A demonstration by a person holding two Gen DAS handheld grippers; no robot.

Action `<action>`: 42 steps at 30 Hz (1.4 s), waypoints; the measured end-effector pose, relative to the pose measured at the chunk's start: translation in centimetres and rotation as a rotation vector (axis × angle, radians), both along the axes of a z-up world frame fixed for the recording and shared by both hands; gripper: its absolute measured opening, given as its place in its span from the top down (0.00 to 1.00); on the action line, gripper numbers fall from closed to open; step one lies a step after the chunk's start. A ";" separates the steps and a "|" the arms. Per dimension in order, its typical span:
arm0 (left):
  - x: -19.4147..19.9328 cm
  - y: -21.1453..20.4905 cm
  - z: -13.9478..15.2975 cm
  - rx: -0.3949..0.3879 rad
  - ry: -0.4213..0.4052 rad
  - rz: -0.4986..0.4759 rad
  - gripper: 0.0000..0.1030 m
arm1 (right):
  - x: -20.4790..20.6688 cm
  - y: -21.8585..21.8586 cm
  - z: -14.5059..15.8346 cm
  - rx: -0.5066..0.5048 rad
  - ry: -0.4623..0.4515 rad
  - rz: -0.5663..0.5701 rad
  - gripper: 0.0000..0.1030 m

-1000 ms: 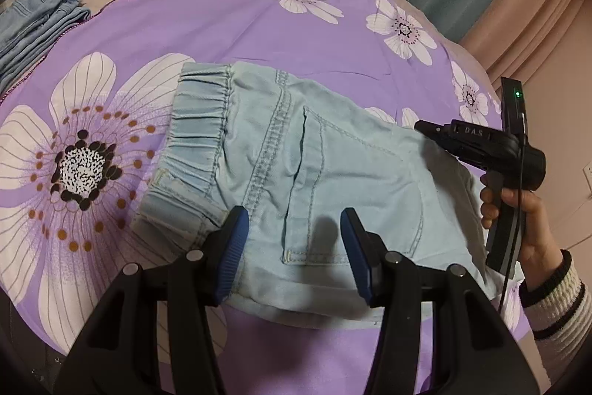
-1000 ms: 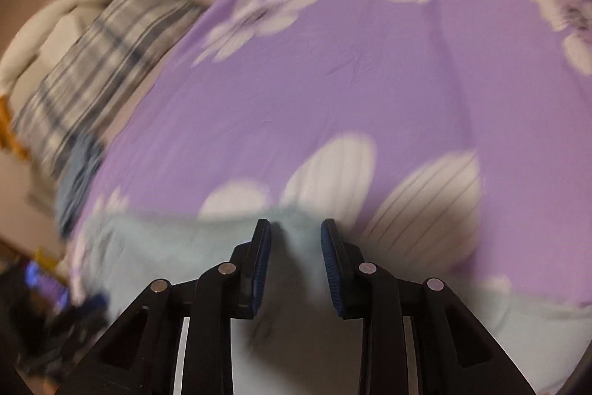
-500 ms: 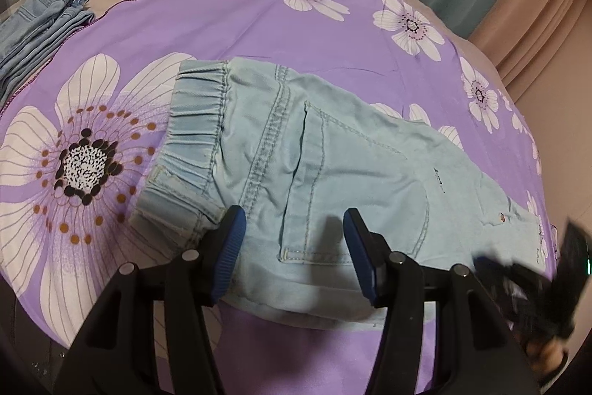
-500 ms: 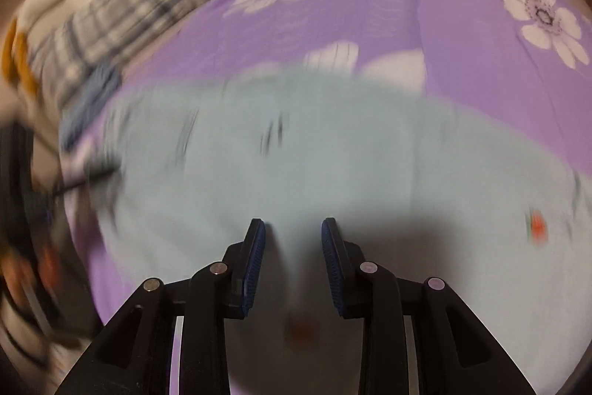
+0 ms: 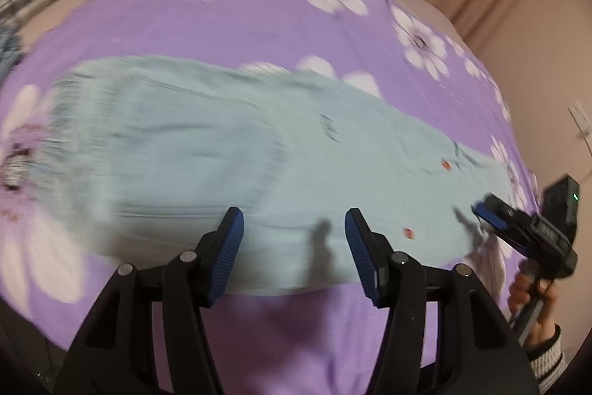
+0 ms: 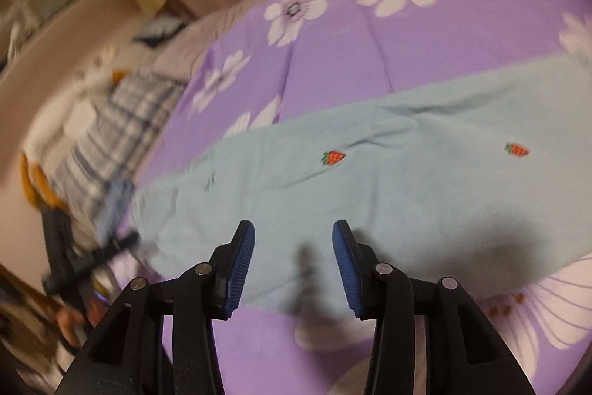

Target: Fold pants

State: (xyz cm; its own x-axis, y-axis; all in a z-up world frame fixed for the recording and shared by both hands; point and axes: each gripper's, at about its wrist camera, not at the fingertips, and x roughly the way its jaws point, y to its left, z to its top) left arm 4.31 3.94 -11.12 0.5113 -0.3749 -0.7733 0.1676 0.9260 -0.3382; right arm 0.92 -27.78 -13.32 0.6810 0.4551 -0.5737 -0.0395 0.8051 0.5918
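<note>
Both hand-held grippers have swung along the light-blue pants [image 5: 229,150], which lie flat on the purple floral bedspread [image 5: 266,32]. Left hand-held gripper [image 5: 292,239] gapes wide, empty; right hand-held gripper [image 6: 292,261] likewise, holding nothing.

Pants [image 5: 259,150] flat on bedspread [image 5: 281,24]
</note>
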 end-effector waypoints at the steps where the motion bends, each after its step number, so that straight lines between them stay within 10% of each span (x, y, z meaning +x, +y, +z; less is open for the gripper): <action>1: 0.1 -0.3 -0.4 0.005 0.006 0.000 0.45 | 0.1 -0.5 -0.5 0.030 0.008 -0.007 0.57; 15: 0.9 -1.9 -2.0 0.132 0.064 0.008 0.42 | -8.6 -24.3 -1.8 0.316 -0.066 -0.555 0.57; 24: 0.6 -6.2 0.9 0.050 0.020 -0.106 0.42 | -14.0 -20.6 -1.5 0.341 -0.063 -0.531 0.54; 31: 2.4 -11.0 -0.2 -0.189 0.144 -0.207 0.42 | -11.6 -19.9 -3.8 0.309 0.043 -0.545 0.54; 36: 3.5 -13.3 -2.6 -0.209 0.242 -0.216 0.42 | -10.0 -20.5 -4.0 0.283 0.003 -0.600 0.55; 40: 3.7 -13.2 -2.6 -0.226 0.259 -0.208 0.42 | -9.7 -20.3 -3.7 0.239 -0.025 -0.636 0.90; 42: 4.0 -13.1 -2.4 -0.267 0.272 -0.206 0.42 | -9.4 -19.6 -2.6 0.202 -0.061 -0.633 0.91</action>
